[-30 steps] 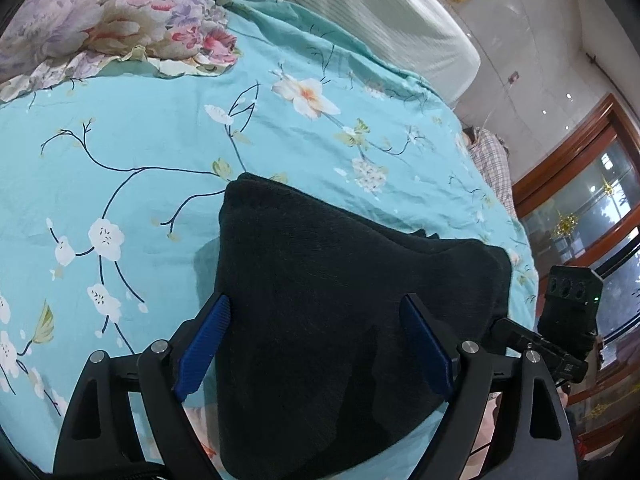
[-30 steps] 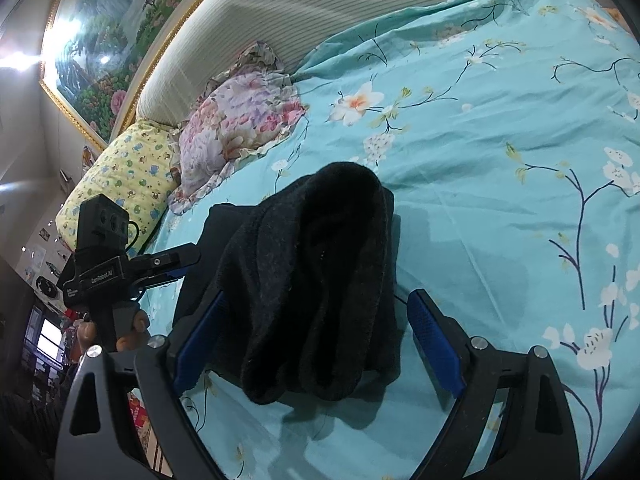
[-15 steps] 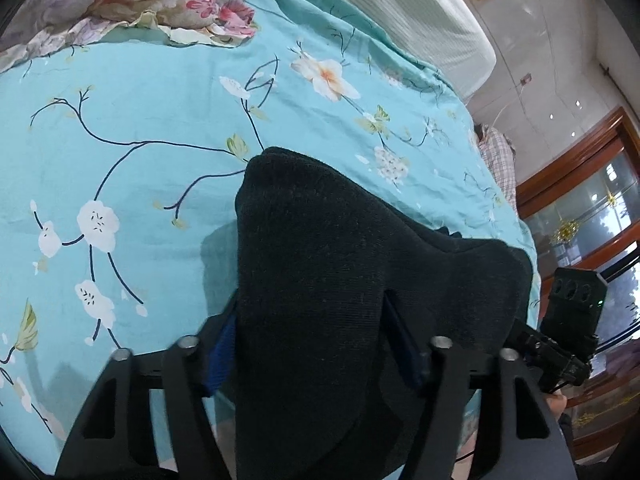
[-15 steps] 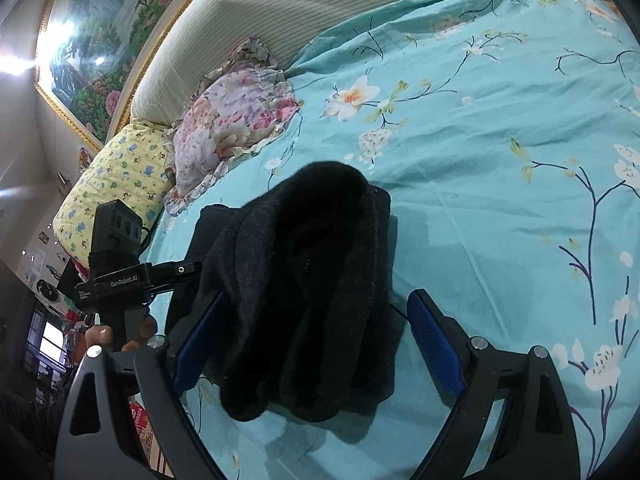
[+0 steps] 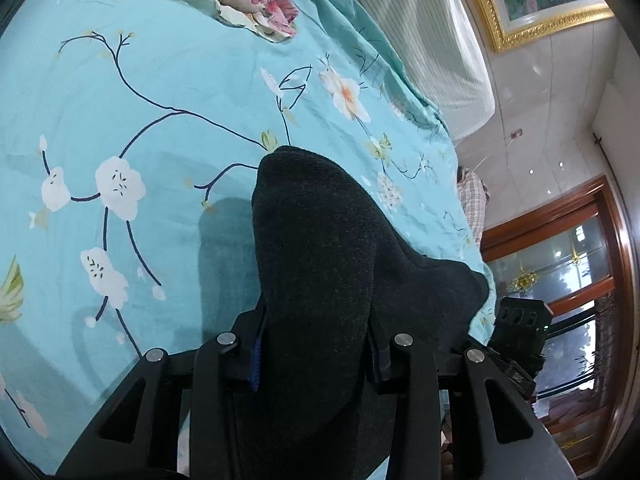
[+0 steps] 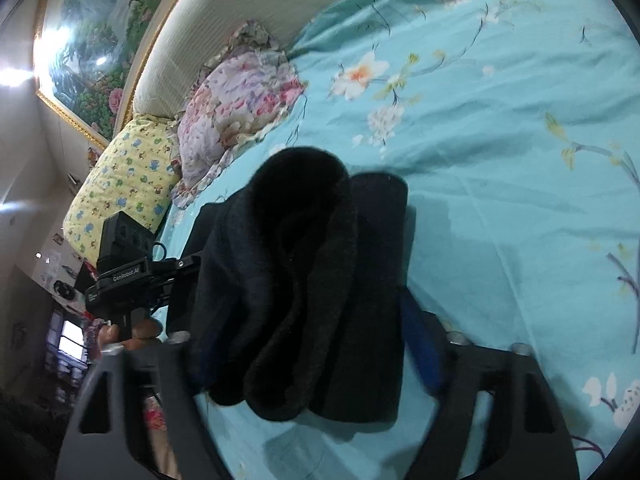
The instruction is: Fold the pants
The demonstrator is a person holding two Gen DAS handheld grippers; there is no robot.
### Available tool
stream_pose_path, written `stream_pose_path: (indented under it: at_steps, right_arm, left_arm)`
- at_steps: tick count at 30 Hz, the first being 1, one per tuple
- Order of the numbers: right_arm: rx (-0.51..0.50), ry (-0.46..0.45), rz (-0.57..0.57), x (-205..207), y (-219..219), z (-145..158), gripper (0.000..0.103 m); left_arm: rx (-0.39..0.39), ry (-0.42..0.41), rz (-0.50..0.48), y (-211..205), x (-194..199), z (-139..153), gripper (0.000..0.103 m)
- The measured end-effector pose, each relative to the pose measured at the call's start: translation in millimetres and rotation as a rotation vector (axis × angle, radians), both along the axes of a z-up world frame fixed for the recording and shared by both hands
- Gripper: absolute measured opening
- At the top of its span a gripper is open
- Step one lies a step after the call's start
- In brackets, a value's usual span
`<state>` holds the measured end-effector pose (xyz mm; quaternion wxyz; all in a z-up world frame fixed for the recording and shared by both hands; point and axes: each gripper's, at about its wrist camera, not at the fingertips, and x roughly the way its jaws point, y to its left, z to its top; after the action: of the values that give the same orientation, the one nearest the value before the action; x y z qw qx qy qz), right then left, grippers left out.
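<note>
The black pants (image 5: 320, 264) lie bunched on the turquoise floral bedspread (image 5: 120, 112). My left gripper (image 5: 316, 356) is shut on one end of the pants, the fabric squeezed between its blue pads. In the right wrist view the pants (image 6: 304, 288) form a thick folded roll. My right gripper (image 6: 308, 352) has closed in on the sides of that roll; its right blue pad (image 6: 420, 348) presses against the fabric. The left gripper's body (image 6: 128, 276) shows at the left of the right wrist view, and the right gripper's body (image 5: 520, 328) shows at the right of the left wrist view.
A floral pillow (image 6: 240, 96) and a yellow patterned pillow (image 6: 124, 184) lie by the striped headboard (image 6: 248, 8). A framed painting (image 6: 96, 48) hangs above. A wooden-framed glass door (image 5: 576, 264) stands beyond the bed's edge.
Both grippers went from open to closed around the pants, the left one first. The left end of the pants has bunched up and lifted.
</note>
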<state>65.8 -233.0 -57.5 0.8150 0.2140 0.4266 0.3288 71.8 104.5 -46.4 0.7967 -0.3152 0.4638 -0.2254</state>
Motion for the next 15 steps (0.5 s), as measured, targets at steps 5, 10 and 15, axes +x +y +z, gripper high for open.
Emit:
stream_pose_path:
  at_steps: [5,10,15]
  right_arm:
    - [0.054,0.032,-0.006,0.9,-6.4,-0.7,0.049]
    - [0.074,-0.023,0.004,-2.8,2.0,17.2,0.042]
    - [0.084,-0.044,0.043,-0.2,18.4,30.9,0.041]
  left_arm:
    - [-0.031,-0.006,0.012,2.7,-3.4,1.7,0.033]
    - [-0.044,-0.022,0.035,9.6,-10.7,11.3,0.03]
    - [-0.041,-0.053,0.082,28.8,-21.5,26.4,0.03]
